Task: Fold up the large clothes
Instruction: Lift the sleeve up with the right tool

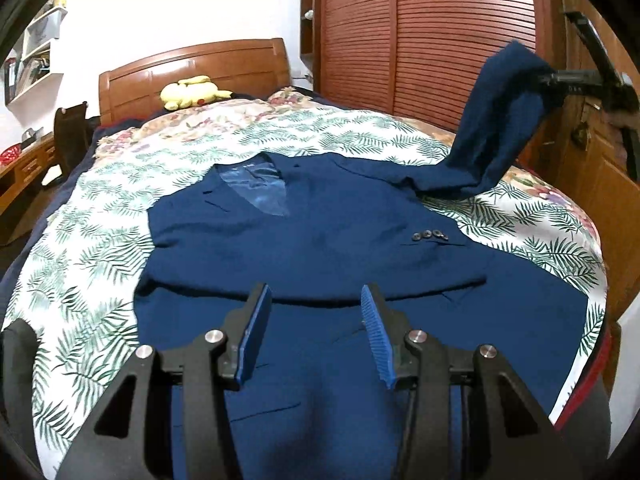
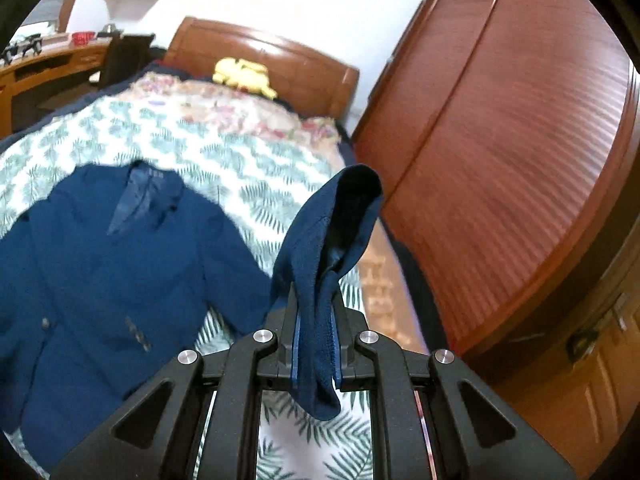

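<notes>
**Jacket lying flat, one sleeve lifted**

The blue jacket [image 1: 320, 240] is lying face up along the bed [image 1: 100, 260], collar pointing to the headboard [image 1: 200, 68]. The right gripper [image 2: 316, 336] is pinching its sleeve [image 2: 320, 264] up. The left gripper [image 1: 316, 320] is hovering wide open over the hem.

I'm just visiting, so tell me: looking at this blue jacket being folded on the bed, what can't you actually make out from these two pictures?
- Blue jacket hem: left wrist view, hidden behind the open left gripper and cut by the bottom edge.
- Collar label: too small to read in either view.
- Sleeve cuff: right wrist view, bunched inside the right gripper.
- Yellow plush toy: blurred there.
</notes>
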Motion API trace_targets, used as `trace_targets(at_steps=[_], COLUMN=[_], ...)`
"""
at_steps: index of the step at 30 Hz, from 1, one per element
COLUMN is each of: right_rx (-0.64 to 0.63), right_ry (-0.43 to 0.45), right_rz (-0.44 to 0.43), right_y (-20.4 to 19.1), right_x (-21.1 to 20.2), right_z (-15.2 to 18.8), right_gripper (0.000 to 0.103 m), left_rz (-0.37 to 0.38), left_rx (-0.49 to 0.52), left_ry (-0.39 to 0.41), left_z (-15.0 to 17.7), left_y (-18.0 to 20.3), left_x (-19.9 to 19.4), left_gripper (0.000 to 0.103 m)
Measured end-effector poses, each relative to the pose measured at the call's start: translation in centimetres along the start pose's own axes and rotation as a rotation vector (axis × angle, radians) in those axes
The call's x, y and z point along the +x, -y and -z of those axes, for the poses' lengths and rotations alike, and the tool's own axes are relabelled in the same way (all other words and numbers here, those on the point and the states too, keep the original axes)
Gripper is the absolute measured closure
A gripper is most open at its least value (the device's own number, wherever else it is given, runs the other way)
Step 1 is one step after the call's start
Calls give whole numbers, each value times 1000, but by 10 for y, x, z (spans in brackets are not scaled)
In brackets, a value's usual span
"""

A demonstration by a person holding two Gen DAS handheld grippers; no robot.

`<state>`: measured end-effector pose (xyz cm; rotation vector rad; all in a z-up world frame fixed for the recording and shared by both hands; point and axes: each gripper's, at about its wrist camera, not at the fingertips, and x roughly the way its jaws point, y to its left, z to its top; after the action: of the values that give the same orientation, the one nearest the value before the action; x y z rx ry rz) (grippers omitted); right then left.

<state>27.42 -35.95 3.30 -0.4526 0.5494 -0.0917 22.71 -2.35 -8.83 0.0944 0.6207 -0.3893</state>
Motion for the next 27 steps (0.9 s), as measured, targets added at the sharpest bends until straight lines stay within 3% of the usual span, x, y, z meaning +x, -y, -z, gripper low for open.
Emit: trace_targets(at_steps=[9,27], right_rx=[-34,-152], right_ry=[148,168], right_rz=[-35,-308], right_y=[-42,-185], right_x=[-37,-48], right_z=[-59,-76], right_gripper=[95,94], left_rz=[-37,-99], left_rx=[-50,-91], left_ry=[30,73], left_z=[8,12], left_y=[-36,-69], left_x=[-26,-53], left_gripper=[57,57])
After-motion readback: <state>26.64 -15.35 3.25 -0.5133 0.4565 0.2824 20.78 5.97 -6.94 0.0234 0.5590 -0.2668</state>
